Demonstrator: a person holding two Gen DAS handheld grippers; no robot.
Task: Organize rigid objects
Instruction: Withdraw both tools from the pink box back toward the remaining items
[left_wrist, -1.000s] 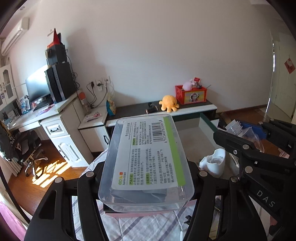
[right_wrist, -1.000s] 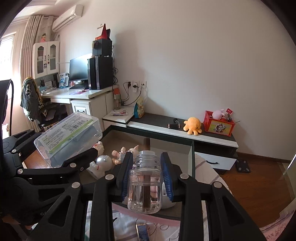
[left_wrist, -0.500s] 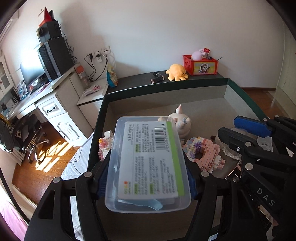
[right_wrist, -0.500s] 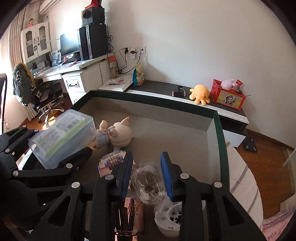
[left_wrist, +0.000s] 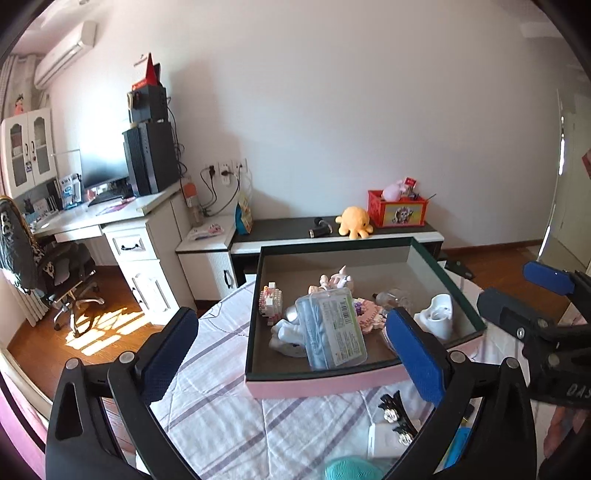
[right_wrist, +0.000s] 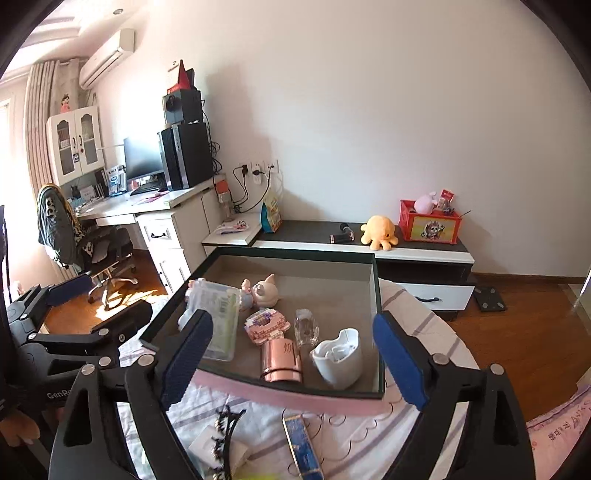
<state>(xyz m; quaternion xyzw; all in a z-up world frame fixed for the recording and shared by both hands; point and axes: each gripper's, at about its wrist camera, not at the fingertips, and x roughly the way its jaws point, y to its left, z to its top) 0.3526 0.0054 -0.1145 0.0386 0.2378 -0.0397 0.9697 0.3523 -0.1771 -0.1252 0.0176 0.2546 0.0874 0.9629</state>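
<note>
Left wrist view shows the left hand-held gripper (left_wrist: 291, 354) with its jaws opening wide and nothing between the blue pads; the clear plastic case (left_wrist: 330, 328) lies ahead of it inside the pink-sided tray (left_wrist: 321, 386), tipped up on a white figurine (left_wrist: 284, 334) rather than flat. The right hand-held gripper (right_wrist: 291, 356) is likewise opening and empty, with the small clear bottle (right_wrist: 306, 326) lying on its side in the tray just beyond its tips, between the pink block toy (right_wrist: 266, 325) and the white cup (right_wrist: 338, 358). To do this release well, I judge both tools should back straight out, clear of the tray's near wall, without brushing the leaning case, which looks likely to slide. Both point slightly downward toward the tray, side by side above the striped bed cover (left_wrist: 218, 387), where hair clips (left_wrist: 397, 415) and other loose pieces wait below the fingers.
</note>
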